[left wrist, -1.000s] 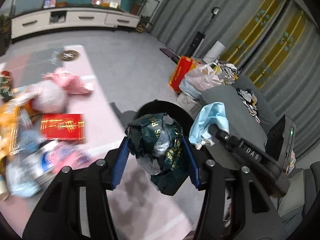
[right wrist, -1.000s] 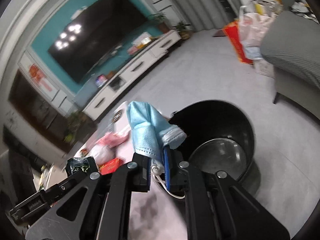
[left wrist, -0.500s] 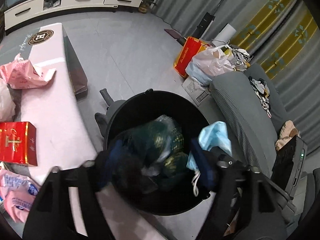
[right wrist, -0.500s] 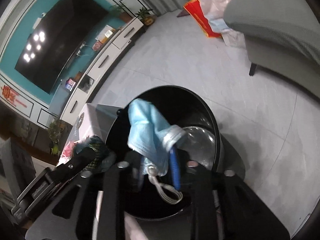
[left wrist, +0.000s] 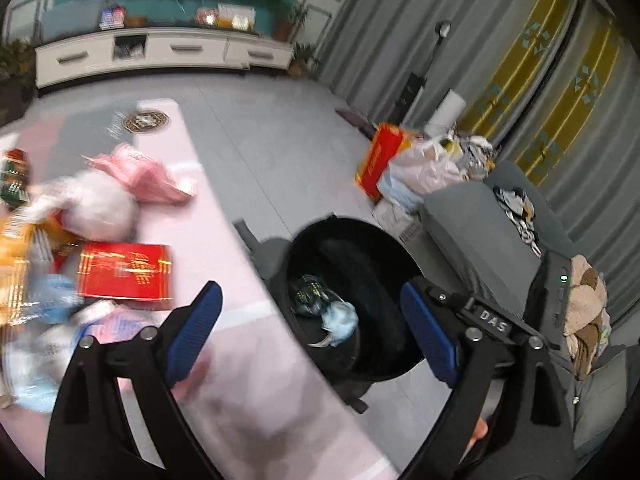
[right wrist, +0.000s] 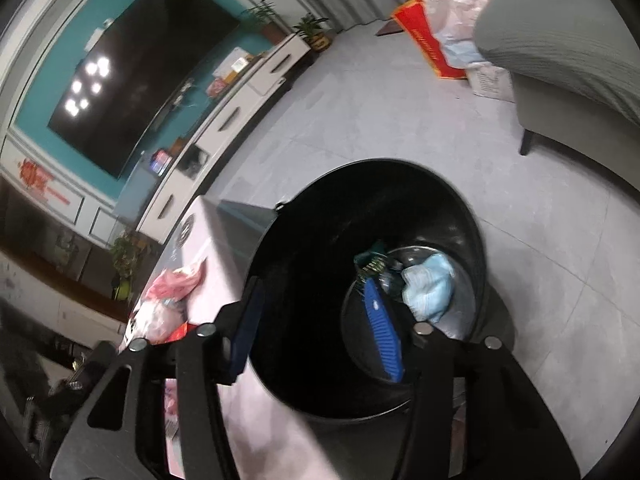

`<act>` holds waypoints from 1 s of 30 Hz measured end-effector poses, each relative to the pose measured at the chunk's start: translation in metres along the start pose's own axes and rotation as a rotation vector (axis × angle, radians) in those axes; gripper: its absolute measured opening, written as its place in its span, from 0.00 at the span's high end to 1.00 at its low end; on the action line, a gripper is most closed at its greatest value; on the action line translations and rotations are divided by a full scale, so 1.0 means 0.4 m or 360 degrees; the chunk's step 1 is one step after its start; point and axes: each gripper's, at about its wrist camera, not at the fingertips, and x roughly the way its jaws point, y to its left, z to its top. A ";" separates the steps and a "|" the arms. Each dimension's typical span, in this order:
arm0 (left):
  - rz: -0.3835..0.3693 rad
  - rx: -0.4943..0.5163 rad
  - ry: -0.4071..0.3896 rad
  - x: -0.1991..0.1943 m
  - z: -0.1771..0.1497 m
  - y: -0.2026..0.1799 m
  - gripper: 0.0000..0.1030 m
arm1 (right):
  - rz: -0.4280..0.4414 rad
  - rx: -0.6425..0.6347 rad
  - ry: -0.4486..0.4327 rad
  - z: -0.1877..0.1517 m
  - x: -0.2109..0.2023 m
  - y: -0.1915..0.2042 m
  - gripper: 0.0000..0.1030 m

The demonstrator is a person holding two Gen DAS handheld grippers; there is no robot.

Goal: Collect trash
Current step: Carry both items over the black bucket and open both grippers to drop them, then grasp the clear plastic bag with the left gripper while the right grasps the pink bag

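Observation:
A black round trash bin [left wrist: 376, 240] stands on the floor beside the pink table [left wrist: 208, 236]. At its bottom lie a dark green wrapper [left wrist: 308, 288] and a light blue face mask [left wrist: 340, 318]; both also show in the right wrist view, the wrapper [right wrist: 370, 262] and the mask [right wrist: 430, 286]. My left gripper [left wrist: 312, 328] is open and empty above the table edge and bin. My right gripper [right wrist: 316, 328] is open and empty over the bin [right wrist: 460, 208].
The table holds a red box [left wrist: 126, 276], a pink bag [left wrist: 148, 176], a white bag [left wrist: 100, 208] and blurred packets at the left. A grey sofa [left wrist: 480, 232] stands right of the bin, with bags [left wrist: 416, 164] on the floor behind it. A TV cabinet [left wrist: 160, 52] lines the far wall.
Both grippers opened. The green wrapper left the left gripper and the blue mask left the right gripper; both now lie in the bin. The left gripper pulled back toward the table.

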 end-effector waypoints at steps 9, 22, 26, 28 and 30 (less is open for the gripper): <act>0.0206 -0.0096 -0.0245 -0.270 -0.039 0.188 0.09 | 0.0229 -0.0346 0.0101 -0.096 0.002 0.154 0.31; 0.0223 -0.0314 -0.0201 -0.290 -0.089 0.436 0.07 | 0.0358 -0.0767 0.0284 -0.255 0.086 0.350 0.26; 0.0273 -0.0144 -0.0154 -0.225 -0.083 0.394 0.07 | 0.0326 -0.0810 0.0352 -0.282 0.129 0.374 0.26; 0.0308 -0.0093 -0.0136 -0.199 -0.083 0.389 0.07 | 0.0295 -0.0834 0.0371 -0.290 0.149 0.378 0.26; 0.0356 -0.0058 -0.0104 -0.171 -0.090 0.386 0.07 | 0.0290 -0.0859 0.0389 -0.299 0.163 0.388 0.26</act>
